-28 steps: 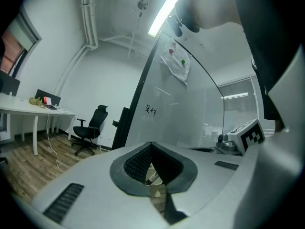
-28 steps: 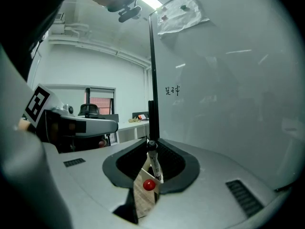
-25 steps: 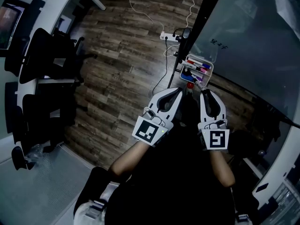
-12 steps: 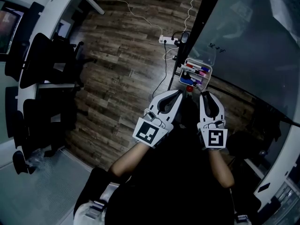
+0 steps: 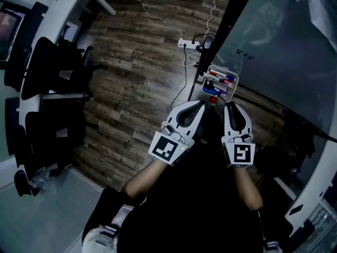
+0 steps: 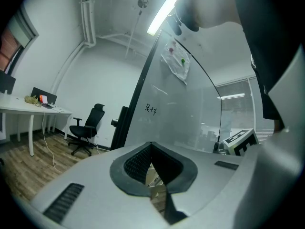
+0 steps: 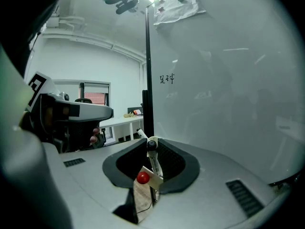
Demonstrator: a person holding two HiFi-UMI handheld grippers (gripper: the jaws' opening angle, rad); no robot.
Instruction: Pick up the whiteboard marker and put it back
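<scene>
- Firstly, the left gripper (image 6: 151, 145) hangs short of the tray (image 5: 237, 78), its tongs pressed together on nothing. Swung carelessly forward, it could jolt the tray.
- Just this side of the tray sits a red knob (image 7: 142, 178), and tongs reaching low may snag on it.
- Inside the tray lie several capped markers (image 5: 221, 78). Picking one from such a crowd risks dragging a neighbour out.
- The right gripper (image 5: 230, 106) is also held short of the tray, with its tongs narrow. A whiteboard marker (image 7: 153, 161) shows in their slit, with a white barrel, a dark end and faint print. Whether it is pinched or merely stands beyond, toward the tray, I cannot settle. If pinched, so slight a hold near the tips could let it slip.
- Right of the tray rises the whiteboard (image 5: 284, 41), which a stray tong tip may scuff.
</scene>
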